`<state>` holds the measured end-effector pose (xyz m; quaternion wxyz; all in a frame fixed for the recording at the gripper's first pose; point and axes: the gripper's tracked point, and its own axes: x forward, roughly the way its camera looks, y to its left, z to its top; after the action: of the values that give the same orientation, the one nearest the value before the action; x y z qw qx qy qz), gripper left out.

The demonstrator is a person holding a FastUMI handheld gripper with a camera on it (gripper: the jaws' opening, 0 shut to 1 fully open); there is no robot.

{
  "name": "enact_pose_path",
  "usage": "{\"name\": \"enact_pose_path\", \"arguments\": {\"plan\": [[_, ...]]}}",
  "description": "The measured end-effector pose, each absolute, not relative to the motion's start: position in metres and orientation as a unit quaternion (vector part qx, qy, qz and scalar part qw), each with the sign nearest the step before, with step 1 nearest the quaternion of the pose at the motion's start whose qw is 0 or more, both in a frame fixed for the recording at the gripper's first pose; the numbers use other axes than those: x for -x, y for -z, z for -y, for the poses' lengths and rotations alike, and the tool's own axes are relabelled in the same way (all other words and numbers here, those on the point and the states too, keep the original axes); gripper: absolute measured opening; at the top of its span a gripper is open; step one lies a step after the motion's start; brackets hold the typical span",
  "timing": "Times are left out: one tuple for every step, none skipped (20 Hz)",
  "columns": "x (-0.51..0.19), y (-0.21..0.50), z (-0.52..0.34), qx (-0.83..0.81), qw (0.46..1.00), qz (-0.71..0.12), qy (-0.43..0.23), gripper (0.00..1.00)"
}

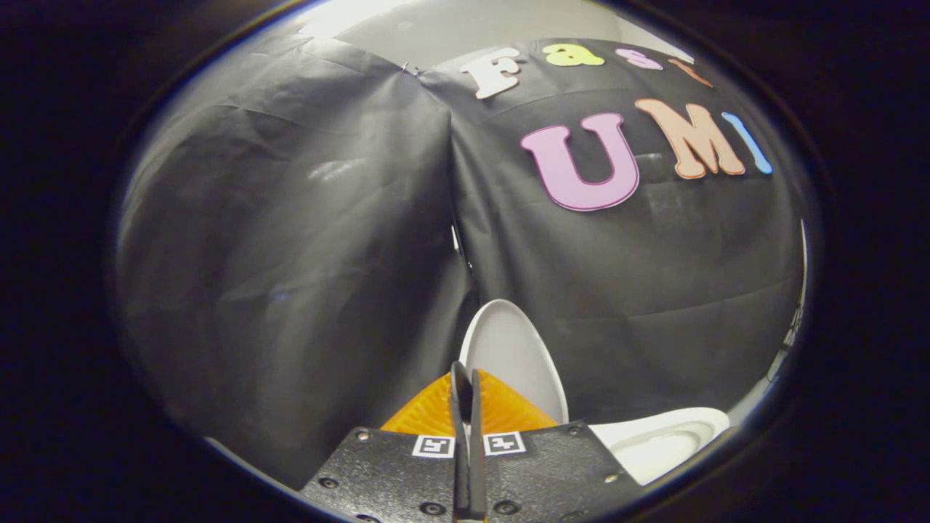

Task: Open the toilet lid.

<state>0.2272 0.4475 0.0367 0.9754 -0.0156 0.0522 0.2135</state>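
Observation:
The white toilet lid [517, 356] stands raised and nearly upright, in front of the black cloth wall. Its lower left edge starts right behind my fingertips and its inner face is turned toward me. My gripper [468, 374] is shut, the two fingers lying side by side with only a thin slit between them and nothing visible in it. I cannot make out whether the tips touch the lid's edge. To the right of the fingers and lower down lies the white toilet seat and bowl rim [672, 436], uncovered.
The black cloth booth wall [290, 254] hangs close behind the toilet, with a fold running down its middle to just above the lid. A pale strip of room shows past the wall's right side.

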Motion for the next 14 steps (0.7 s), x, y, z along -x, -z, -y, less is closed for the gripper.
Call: {"name": "enact_pose_path", "arguments": {"plan": [[-0.226,-0.036,-0.447,0.016,0.976,-0.052,-0.21,0.0],[-0.227,-0.037,-0.447,0.018,0.977,-0.05,-0.205,0.0],[-0.227,-0.039,-0.447,0.022,0.978,-0.048,-0.204,0.0],[-0.227,-0.038,-0.446,0.026,0.978,-0.048,-0.202,0.01],[-0.225,-0.039,-0.443,0.03,0.978,-0.046,-0.199,0.05],[-0.225,-0.037,-0.444,0.033,0.978,-0.05,-0.201,0.09],[-0.225,-0.036,-0.447,0.034,0.977,-0.054,-0.205,0.13],[-0.225,-0.03,-0.448,0.033,0.976,-0.062,-0.208,0.17],[-0.224,-0.027,-0.446,0.032,0.976,-0.063,-0.206,0.25],[-0.225,-0.028,-0.445,0.03,0.977,-0.06,-0.202,0.32],[-0.224,-0.029,-0.442,0.03,0.979,-0.058,-0.195,0.4],[-0.222,-0.03,-0.441,0.033,0.979,-0.056,-0.193,0.47],[-0.221,-0.031,-0.44,0.037,0.98,-0.05,-0.189,0.55],[-0.217,-0.036,-0.438,0.043,0.98,-0.039,-0.189,0.62]]}}
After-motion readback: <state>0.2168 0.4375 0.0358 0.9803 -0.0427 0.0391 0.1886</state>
